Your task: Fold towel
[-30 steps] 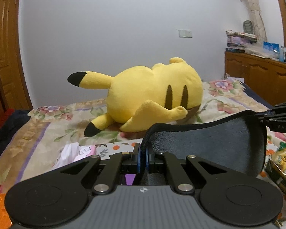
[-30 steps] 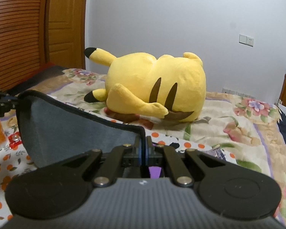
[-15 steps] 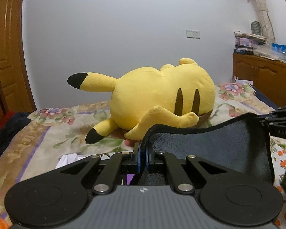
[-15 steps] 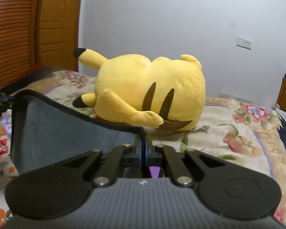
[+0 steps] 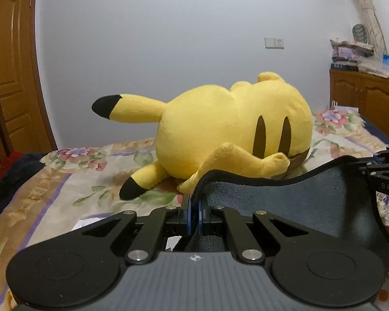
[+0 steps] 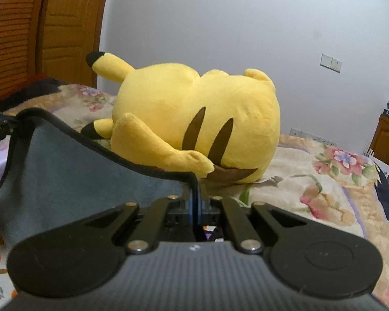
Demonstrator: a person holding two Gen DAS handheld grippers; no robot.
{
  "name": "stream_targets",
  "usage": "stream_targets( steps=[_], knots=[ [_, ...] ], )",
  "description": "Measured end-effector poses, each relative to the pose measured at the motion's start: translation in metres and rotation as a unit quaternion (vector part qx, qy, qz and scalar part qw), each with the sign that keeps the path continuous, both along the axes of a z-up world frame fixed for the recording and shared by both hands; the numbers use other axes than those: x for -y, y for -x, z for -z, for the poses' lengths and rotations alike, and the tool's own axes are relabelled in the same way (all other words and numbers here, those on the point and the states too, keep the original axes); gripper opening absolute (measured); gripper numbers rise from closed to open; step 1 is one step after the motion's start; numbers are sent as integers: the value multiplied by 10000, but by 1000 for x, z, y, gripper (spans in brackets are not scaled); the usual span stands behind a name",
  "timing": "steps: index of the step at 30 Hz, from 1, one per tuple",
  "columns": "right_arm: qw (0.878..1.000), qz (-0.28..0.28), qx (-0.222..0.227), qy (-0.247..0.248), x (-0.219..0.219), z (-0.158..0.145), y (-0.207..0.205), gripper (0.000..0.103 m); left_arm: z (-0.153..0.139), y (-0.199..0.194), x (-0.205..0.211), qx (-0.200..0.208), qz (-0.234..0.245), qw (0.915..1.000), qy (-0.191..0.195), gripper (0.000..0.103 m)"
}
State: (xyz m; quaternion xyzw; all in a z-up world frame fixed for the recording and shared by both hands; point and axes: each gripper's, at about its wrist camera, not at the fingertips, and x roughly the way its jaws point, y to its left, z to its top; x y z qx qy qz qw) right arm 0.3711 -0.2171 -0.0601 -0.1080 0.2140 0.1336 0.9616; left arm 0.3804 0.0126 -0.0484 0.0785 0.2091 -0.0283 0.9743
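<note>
Left wrist: left gripper [image 5: 193, 213] fingers pinch fleecy grey towel [image 5: 298, 202], black-piped hem; right gripper [image 6: 195, 207] likewise.

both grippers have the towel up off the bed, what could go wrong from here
1. The left gripper and right gripper each pinch only a thin bit of the grey towel by its black hem; a tug apart might pull a corner free.
2. The top edge sags between them, so the fold may land uneven unless the corners stay level.
3. The yellow Pikachu plush lies just beyond on the floral bedspread; carrying the towel forward could drape it over the toy.
</note>
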Motion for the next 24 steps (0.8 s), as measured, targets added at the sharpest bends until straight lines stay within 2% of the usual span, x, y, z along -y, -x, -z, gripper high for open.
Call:
stream_targets(
  steps=[5, 10, 14, 20, 24],
  knots=[
    [9996, 98, -260, 75, -4, 16, -13, 4, 20, -14, -3, -255, -90, 9996, 0, 6],
    [9984, 89, -383, 398, -10, 28, -22, 4, 41, -25, -6, -389, -145, 9991, -11, 6],
    [9977, 143, -549, 373, -11, 35, -30, 4, 54, -32, -8, -530, -211, 9984, -38, 6],
    [9962, 232, -762, 364, -12, 44, -35, 4, 63, -38, -9, -694, -219, 9973, -57, 7],
    [9964, 229, -700, 420, -12, 43, -33, 5, 65, -38, -8, -736, -217, 9970, -111, 9]
  ],
)
